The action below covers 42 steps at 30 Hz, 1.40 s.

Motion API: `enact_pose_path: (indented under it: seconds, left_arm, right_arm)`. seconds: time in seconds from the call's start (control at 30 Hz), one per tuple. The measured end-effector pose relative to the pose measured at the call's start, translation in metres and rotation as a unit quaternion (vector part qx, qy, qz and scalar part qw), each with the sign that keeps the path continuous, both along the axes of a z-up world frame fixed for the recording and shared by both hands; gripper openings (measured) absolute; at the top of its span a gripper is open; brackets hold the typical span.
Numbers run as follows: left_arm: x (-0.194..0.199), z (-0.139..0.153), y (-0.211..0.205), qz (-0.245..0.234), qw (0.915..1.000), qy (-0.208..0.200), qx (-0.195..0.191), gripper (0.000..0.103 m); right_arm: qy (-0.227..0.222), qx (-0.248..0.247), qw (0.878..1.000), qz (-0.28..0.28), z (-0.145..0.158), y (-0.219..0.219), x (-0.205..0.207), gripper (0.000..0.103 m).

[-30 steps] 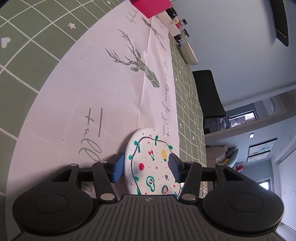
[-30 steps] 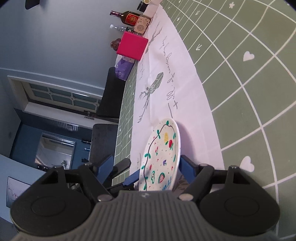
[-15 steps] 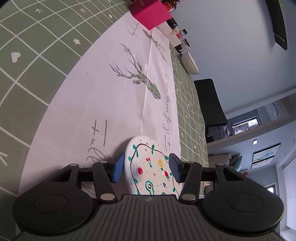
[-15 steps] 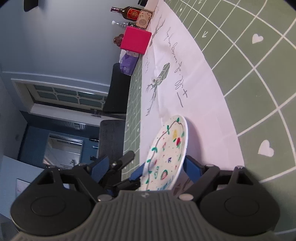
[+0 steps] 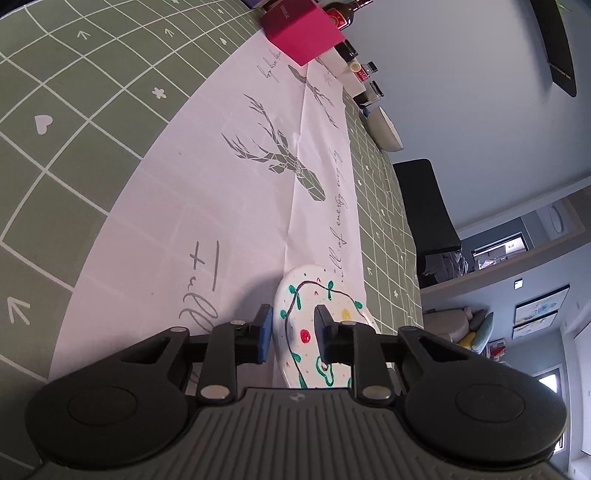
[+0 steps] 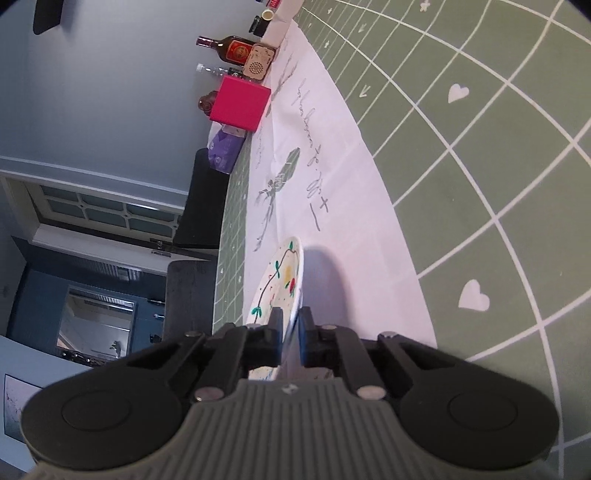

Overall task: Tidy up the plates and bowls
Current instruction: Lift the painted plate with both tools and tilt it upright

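A white plate [image 5: 314, 332] painted with a green garland, cherries and avocados is held tilted above the white table runner [image 5: 207, 206]. My left gripper [image 5: 291, 332] is closed on its rim, one finger on each face. The same plate shows edge-on in the right wrist view [image 6: 284, 280]. My right gripper [image 6: 290, 332] is shut on its near rim, fingers tight against both faces. A pale bowl [image 5: 384, 127] stands far off on the green cloth.
A pink box [image 5: 303, 33] and several bottles [image 5: 365, 79] stand at the far end of the runner. In the right wrist view the pink box [image 6: 240, 105], a brown bottle [image 6: 232, 48] and a purple pack [image 6: 223, 151] show there. Black chairs [image 5: 424, 210] stand by the table.
Both grippers have closed on the plate's rim; a second ago their jaws stood wide around it. The plate has tilted up more on edge.
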State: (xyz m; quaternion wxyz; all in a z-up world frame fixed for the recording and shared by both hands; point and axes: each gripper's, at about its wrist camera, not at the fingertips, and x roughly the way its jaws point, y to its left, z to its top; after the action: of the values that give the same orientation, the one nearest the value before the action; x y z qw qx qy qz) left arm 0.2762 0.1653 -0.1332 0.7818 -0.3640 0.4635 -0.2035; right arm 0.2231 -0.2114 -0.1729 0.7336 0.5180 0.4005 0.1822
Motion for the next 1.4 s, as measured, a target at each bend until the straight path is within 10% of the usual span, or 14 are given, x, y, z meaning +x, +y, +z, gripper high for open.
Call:
enact_pose_path:
  seconds: [0.6, 1.4]
  left_arm:
    - [-0.039, 0.055, -0.038, -0.1, 0.9922, -0.03, -0.068, 0.02]
    - [-0.119, 0.052, -0.117, -0.263, 0.9627, 0.003, 0.065, 0.009]
  right_arm:
    - [-0.006, 0.006, 0.999, -0.05, 0.062, -0.034, -0.084, 0.006]
    - [0.029, -0.013, 0.991, -0.132, 0.052, -0.051, -0.258, 0.005]
